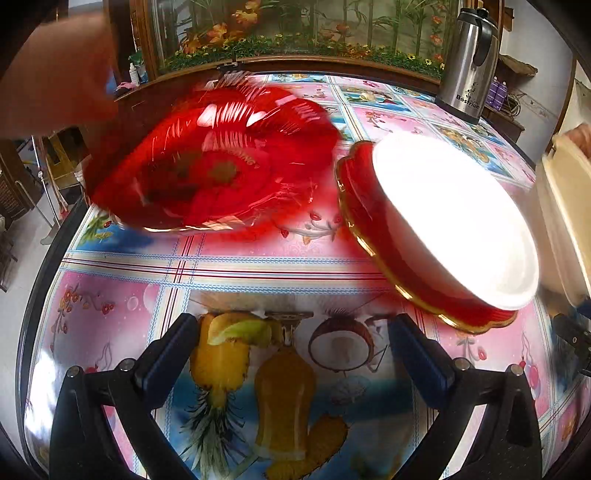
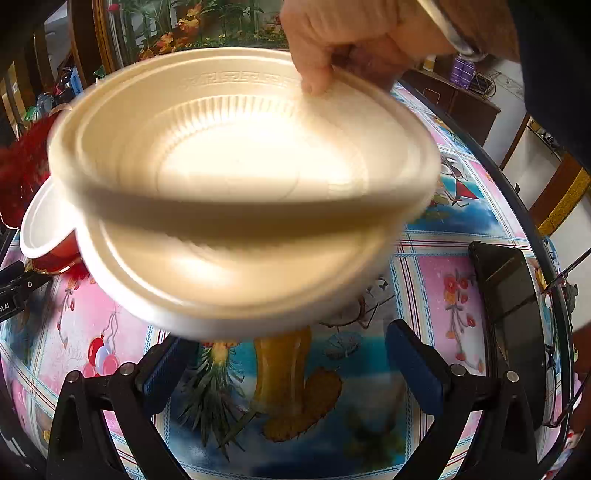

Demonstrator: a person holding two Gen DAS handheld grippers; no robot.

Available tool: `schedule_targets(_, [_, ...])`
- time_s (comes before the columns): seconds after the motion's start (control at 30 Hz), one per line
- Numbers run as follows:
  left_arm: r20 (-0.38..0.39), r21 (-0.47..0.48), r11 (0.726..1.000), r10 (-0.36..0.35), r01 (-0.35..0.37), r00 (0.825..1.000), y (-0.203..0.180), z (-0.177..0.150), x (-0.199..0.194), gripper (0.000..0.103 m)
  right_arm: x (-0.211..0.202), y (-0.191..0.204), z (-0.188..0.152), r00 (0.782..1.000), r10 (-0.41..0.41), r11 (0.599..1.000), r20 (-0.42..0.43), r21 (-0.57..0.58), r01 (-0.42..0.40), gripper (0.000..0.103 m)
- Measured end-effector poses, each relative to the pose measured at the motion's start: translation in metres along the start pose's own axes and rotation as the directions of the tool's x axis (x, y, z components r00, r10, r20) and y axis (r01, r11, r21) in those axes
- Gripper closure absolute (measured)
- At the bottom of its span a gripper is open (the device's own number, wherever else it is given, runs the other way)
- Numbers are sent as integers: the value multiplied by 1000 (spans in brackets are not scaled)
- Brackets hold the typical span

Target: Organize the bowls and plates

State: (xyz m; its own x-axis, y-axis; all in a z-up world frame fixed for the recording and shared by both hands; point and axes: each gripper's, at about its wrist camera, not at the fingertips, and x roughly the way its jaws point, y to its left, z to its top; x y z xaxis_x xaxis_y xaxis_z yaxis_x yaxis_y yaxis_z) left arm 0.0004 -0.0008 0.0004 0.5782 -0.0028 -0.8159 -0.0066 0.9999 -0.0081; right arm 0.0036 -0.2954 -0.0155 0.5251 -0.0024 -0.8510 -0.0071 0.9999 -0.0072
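Observation:
In the left wrist view a clear red plastic dish (image 1: pixel 218 162), blurred by motion, hangs over the table's far left with a bare hand (image 1: pixel 55 66) at its edge. To its right a red bowl with a white inside (image 1: pixel 447 218) rests on a red gold-rimmed plate (image 1: pixel 373 254). My left gripper (image 1: pixel 291 354) is open and empty, low over the tablecloth. In the right wrist view a hand (image 2: pixel 332 40) pinches the rim of a cream plastic bowl (image 2: pixel 236 147) above a second cream bowl (image 2: pixel 229 273). My right gripper (image 2: pixel 291 358) is open and empty just below them.
A steel thermos jug (image 1: pixel 472 59) stands at the far right of the round table (image 1: pixel 221 266), in front of a framed flower panel (image 1: pixel 295 33). A black phone (image 2: pixel 513 314) and glasses (image 2: pixel 565 332) lie near the table's right edge.

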Motion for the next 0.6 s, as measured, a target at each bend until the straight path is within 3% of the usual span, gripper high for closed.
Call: schedule_targets(0.6, [0,-3,1000,-2,2,1000,2,0,1,0,-2,0,-3,1000,0,1000,1,-1,0,0])
